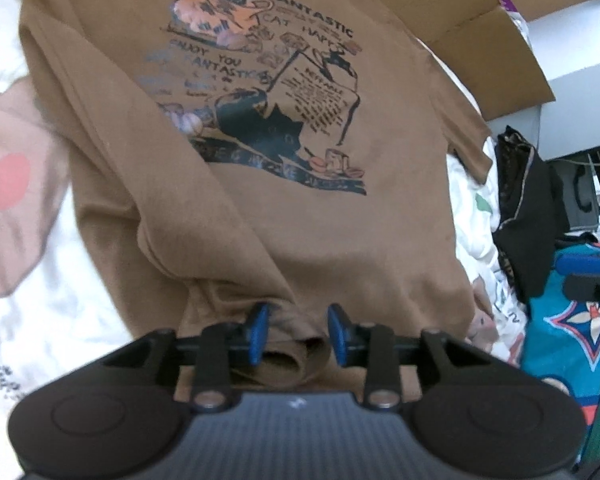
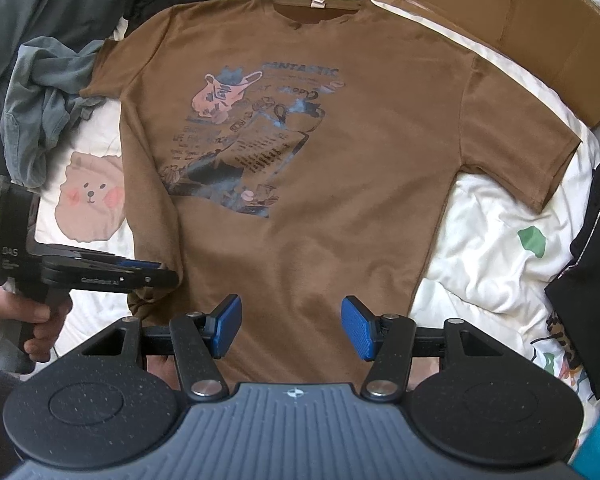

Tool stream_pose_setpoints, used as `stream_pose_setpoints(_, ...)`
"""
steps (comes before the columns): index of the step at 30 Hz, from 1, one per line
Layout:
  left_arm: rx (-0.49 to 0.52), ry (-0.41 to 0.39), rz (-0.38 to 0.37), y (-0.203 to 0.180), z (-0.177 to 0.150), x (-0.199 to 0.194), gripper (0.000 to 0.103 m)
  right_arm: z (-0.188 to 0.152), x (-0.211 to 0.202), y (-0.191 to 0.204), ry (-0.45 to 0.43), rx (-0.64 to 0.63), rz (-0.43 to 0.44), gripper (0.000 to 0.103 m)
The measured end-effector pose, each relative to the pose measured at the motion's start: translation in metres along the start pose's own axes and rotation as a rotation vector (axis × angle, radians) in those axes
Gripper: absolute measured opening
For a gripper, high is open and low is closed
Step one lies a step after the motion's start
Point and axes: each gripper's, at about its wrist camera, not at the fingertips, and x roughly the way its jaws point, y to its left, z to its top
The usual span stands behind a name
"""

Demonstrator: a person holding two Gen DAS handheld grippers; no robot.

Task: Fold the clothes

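A brown printed T-shirt [image 2: 308, 168] is lying face up and spread out on a bed [image 2: 480, 240] covered with a white cartoon-print quilt, its collar pointing away towards flattened cardboard [image 2: 500, 12]. The left gripper [image 1: 296, 330] is sitting at the shirt's bottom-left hem corner with its blue pads parted, a bunched roll of hem lying loose between them rather than pinched. The right gripper [image 2: 292, 328] is hovering over the middle of the hem, its jaws standing wide apart and holding nothing. This looks like the smoothing and laying-out stage, before any fold is made. The next move probably calls for both grippers to take hold of one side edge or sleeve and carry it across the print. The right wrist view is showing the whole shirt, both sleeves, a grey garment [image 2: 48, 92] and the person's hand [image 2: 40, 320] on the left gripper's handle; the left wrist view alone is showing the rumpled hem corner between the pads.
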Motion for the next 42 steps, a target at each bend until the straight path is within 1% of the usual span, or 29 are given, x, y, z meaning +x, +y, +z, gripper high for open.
stream_pose_setpoints(5,-0.031,0.021,-0.002,0.008,0.001,0.017,0.035,0.001,0.0,0.001,-0.001,0.0,0.0,0.062)
stream_pose_setpoints(9,-0.064,0.02,0.0,0.013,0.004,0.024,0.034,0.0,0.0,-0.001,0.0,0.008,0.0,0.062)
stream_pose_setpoints(12,-0.057,0.019,0.012,0.012,0.004,0.033,0.034,-0.001,0.001,-0.002,0.005,0.012,-0.004,0.062)
stream_pose_setpoints(16,-0.062,0.024,0.015,0.013,0.005,0.033,0.033,-0.001,0.002,-0.003,0.006,0.016,-0.005,0.062)
stream_pose_setpoints(18,-0.057,0.035,0.018,0.012,0.005,0.031,0.028,0.0,0.002,-0.002,0.005,0.013,-0.003,0.062)
stream_pose_setpoints(20,-0.063,0.043,0.01,0.012,0.005,0.024,0.028,0.0,0.002,-0.001,0.003,0.01,-0.002,0.062)
stream_pose_setpoints(23,-0.05,0.026,-0.016,0.009,0.004,0.006,0.028,0.001,0.001,-0.002,-0.001,0.014,-0.001,0.062)
stream_pose_setpoints(26,-0.063,-0.016,-0.043,0.009,0.0,-0.017,0.028,0.0,0.001,-0.003,0.0,0.015,-0.002,0.062)
stream_pose_setpoints(29,-0.092,-0.068,-0.055,0.015,-0.002,-0.036,0.028,-0.001,0.002,-0.003,0.006,0.019,-0.007,0.062)
stream_pose_setpoints(31,-0.115,-0.098,-0.027,0.023,-0.002,-0.043,0.028,-0.001,0.001,-0.003,0.002,0.021,-0.006,0.062)
stream_pose_setpoints(33,-0.158,-0.107,0.024,0.037,-0.002,-0.043,0.028,-0.001,0.002,-0.002,0.002,0.02,-0.005,0.062)
stream_pose_setpoints(39,-0.261,-0.052,0.049,0.058,-0.005,-0.02,0.028,-0.001,0.006,0.0,0.014,0.013,-0.009,0.062)
stream_pose_setpoints(42,-0.292,-0.047,0.039,0.058,-0.004,-0.011,0.028,-0.001,0.006,0.0,0.016,0.016,-0.01,0.062)
